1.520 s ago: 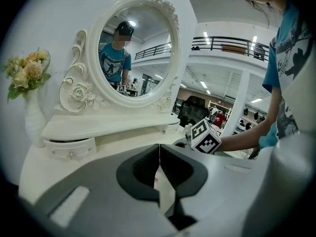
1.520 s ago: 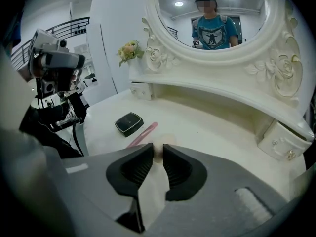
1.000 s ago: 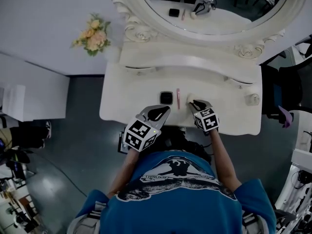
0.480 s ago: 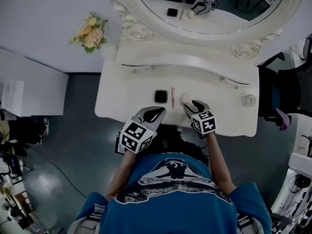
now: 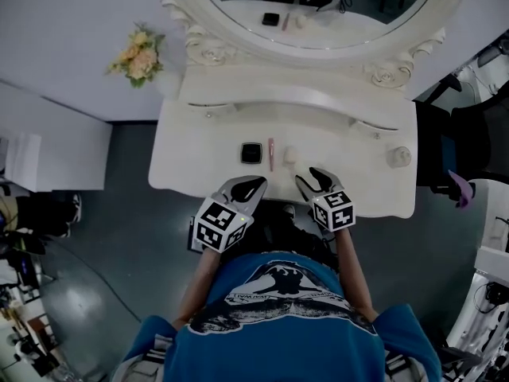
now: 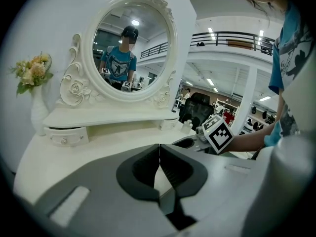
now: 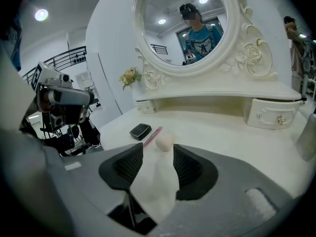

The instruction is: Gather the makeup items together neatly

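Row of three makeup items, front centre of the white vanity table (image 5: 199, 157). From the left they are a black compact (image 5: 251, 152), a slim pink stick (image 5: 271, 153) and a beige sponge (image 5: 290, 156). They lie near one another with narrow gaps, none touching as far as I can tell.

Left gripper (image 5: 261, 181) hangs at the table's front edge, just short of the compact. Its jaws are pressed together with nothing between them.

Right gripper (image 5: 308, 177) is just short of the sponge. Its jaws have just been opening and stand apart, with nothing between them. The sponge rests free on the tabletop beyond the tips.

Far right, a small pale bottle (image 5: 399, 157) stands alone, well apart from the row.

Judgement: gathering looks largely done, with all three pieces side by side and neither gripper holding anything. What may be left is bringing the bottle over, if it counts as makeup, and evening the gaps.
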Action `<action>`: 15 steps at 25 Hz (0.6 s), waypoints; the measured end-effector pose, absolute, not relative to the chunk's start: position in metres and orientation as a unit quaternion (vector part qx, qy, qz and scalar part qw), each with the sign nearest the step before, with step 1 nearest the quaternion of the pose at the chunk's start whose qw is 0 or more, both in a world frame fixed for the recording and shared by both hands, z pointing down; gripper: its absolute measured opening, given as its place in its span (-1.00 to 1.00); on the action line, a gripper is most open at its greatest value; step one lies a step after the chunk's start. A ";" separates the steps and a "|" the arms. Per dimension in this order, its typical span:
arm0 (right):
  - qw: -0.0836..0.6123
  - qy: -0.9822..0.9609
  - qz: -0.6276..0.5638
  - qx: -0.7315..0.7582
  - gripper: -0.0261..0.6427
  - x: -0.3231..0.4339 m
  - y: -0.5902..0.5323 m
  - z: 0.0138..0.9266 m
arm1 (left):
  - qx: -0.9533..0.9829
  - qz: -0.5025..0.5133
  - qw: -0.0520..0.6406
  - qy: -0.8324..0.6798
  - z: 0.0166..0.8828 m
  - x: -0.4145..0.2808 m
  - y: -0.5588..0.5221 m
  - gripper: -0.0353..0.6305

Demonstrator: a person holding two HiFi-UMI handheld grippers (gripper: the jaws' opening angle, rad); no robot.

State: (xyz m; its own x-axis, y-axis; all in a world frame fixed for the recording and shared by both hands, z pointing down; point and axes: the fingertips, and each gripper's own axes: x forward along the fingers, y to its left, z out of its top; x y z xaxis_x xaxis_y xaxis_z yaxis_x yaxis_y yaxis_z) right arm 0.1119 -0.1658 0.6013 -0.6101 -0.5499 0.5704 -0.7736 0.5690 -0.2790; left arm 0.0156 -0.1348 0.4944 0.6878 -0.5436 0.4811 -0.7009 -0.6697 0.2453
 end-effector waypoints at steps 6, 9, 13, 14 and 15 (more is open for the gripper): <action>0.180 -0.865 0.258 0.392 -0.39 0.126 -0.153 0.583 | 0.888 0.189 0.227 -0.353 0.503 0.031 -0.117 -0.85; 0.162 -0.866 0.263 0.394 -0.40 0.131 -0.148 0.577 | 0.884 0.198 0.233 -0.353 0.509 0.034 -0.105 -0.85; 0.152 -0.870 0.263 0.389 -0.41 0.131 -0.140 0.572 | 0.879 0.206 0.237 -0.357 0.512 0.032 -0.092 -0.85; 0.151 -0.871 0.263 0.387 -0.41 0.131 -0.138 0.572 | 0.879 0.207 0.238 -0.359 0.512 0.030 -0.089 -0.85; 0.150 -0.871 0.263 0.387 -0.42 0.131 -0.135 0.573 | 0.878 0.208 0.239 -0.360 0.513 0.029 -0.086 -0.85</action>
State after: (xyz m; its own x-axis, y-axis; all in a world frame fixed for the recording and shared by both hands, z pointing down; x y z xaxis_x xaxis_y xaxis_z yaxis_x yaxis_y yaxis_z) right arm 0.1308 -0.1353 0.5726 -0.6561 -0.5948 0.4646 -0.7524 0.5629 -0.3420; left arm 0.0290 -0.0858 0.5127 0.6546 -0.5318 0.5372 -0.7307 -0.6272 0.2696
